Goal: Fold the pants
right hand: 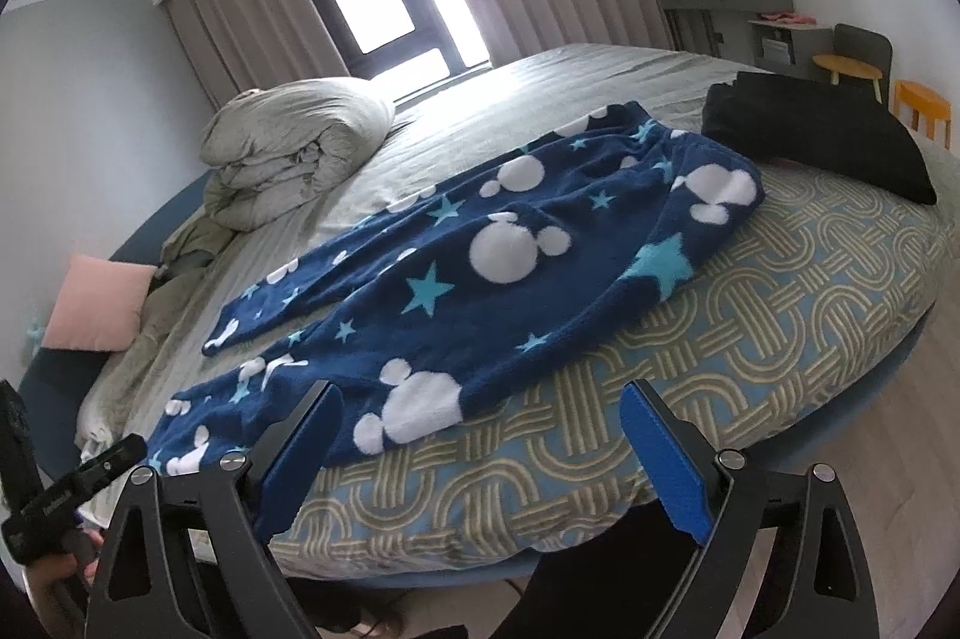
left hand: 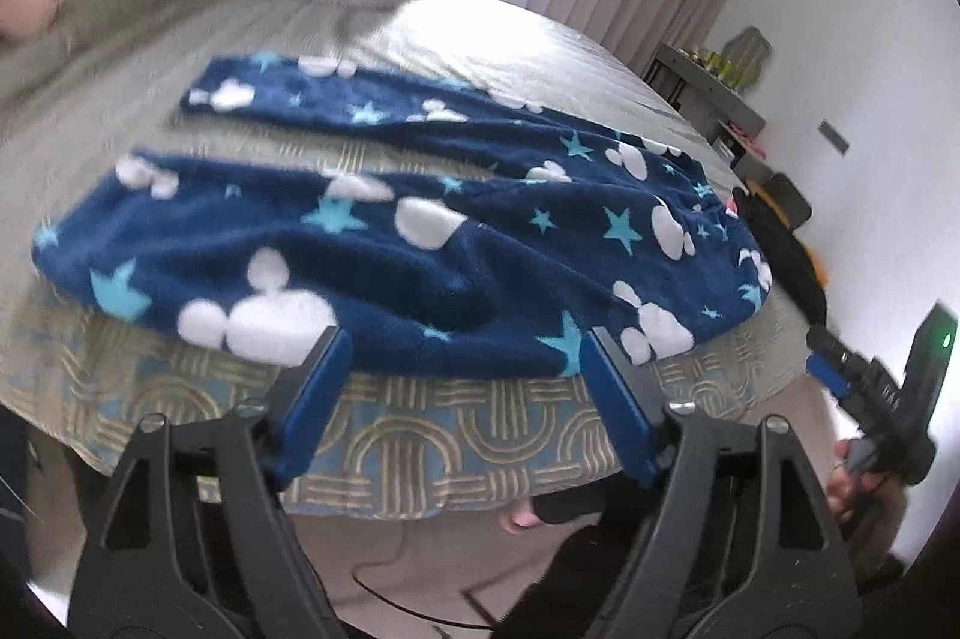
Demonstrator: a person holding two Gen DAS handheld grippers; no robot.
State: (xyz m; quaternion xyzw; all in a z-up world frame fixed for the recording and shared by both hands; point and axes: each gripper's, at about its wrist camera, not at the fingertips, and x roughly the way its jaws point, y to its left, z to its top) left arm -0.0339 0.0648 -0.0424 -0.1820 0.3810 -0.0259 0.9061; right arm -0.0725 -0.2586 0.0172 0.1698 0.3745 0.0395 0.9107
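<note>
Dark blue fleece pants [left hand: 390,249] with white mouse heads and light blue stars lie spread flat on the bed, both legs apart, waist to the right in the left wrist view. They also show in the right wrist view [right hand: 480,267], waist at the far right. My left gripper [left hand: 462,339] is open and empty, its blue fingertips just at the near edge of the near leg. My right gripper [right hand: 480,393] is open and empty, hovering over the bed edge next to the near leg. The right gripper's body shows at the right in the left wrist view [left hand: 870,393].
The bed [right hand: 750,315] has a patterned blue and beige mattress edge and a grey sheet. A rolled grey duvet [right hand: 294,141] and pink pillow [right hand: 96,303] lie at its head. A folded black garment [right hand: 822,135] lies beyond the waist. A desk [right hand: 738,9] and stools [right hand: 921,105] stand by the wall.
</note>
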